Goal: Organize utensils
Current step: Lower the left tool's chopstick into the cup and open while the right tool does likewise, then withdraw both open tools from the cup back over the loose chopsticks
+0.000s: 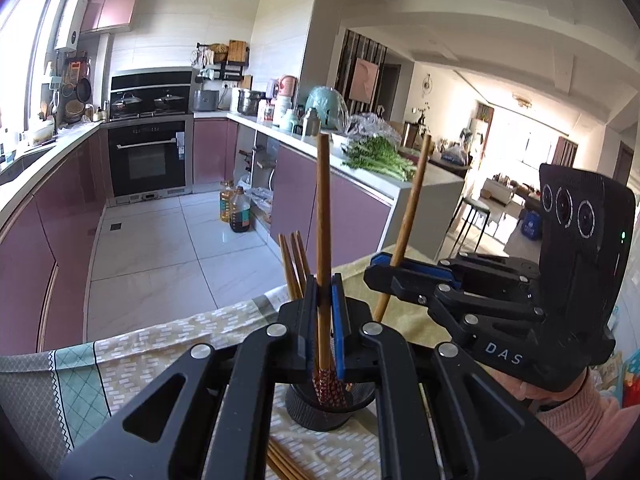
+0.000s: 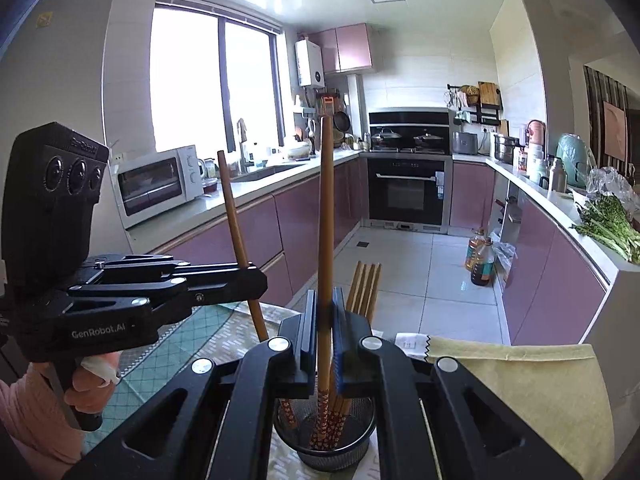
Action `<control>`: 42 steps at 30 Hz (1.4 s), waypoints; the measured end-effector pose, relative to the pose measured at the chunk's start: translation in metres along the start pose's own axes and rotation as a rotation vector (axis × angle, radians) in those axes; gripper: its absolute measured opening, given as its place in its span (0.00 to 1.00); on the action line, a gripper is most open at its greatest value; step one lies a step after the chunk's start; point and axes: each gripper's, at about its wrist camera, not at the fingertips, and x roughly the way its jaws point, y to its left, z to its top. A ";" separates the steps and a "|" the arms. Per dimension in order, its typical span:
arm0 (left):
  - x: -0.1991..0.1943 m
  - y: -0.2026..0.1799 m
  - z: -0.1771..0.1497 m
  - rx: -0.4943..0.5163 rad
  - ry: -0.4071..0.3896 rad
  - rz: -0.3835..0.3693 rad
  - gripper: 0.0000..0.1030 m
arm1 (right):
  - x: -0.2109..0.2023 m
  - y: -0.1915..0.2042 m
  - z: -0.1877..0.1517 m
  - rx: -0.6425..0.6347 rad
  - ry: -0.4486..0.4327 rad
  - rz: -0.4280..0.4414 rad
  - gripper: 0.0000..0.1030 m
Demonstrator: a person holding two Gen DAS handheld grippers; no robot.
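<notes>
Several chopsticks (image 2: 366, 286) already standing in mesh holder (image 2: 324, 446). Left gripper (image 1: 325, 312) and right gripper (image 2: 325, 320) each clamping one chopstick above it. More loose on cloth (image 1: 160, 344), not yet sorted.

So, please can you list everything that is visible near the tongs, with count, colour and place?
chopstick in left tongs: one, brown, upright, patterned tip down in the holder
chopstick in right tongs: one, brown, upright, tip in the holder
chopsticks in holder: several, brown, leaning at the far side
holder: one, black mesh cup, on the table under both tongs
loose chopsticks: a few, brown, flat on the cloth
tablecloth: one, yellow-green with a teal border, over the table
left tongs: black with blue pads, shut on a chopstick
right tongs: black with blue pads, shut on a chopstick
</notes>
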 end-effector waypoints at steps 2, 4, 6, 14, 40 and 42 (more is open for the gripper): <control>0.007 0.002 -0.004 0.010 0.030 0.007 0.07 | 0.006 -0.002 -0.004 0.006 0.022 -0.004 0.06; 0.013 0.003 -0.009 0.017 0.057 0.002 0.07 | 0.011 -0.004 -0.008 0.010 0.044 -0.007 0.06; 0.016 0.003 -0.014 0.022 0.083 -0.003 0.07 | 0.016 -0.007 -0.012 0.019 0.072 -0.008 0.06; 0.041 0.015 -0.025 0.017 0.208 -0.011 0.07 | 0.033 -0.016 -0.029 0.058 0.196 -0.002 0.06; -0.005 0.039 -0.052 -0.043 0.061 0.123 0.24 | 0.010 -0.016 -0.036 0.102 0.114 0.028 0.27; -0.023 0.039 -0.061 -0.039 0.030 0.122 0.30 | -0.004 -0.005 -0.040 0.073 0.089 0.052 0.30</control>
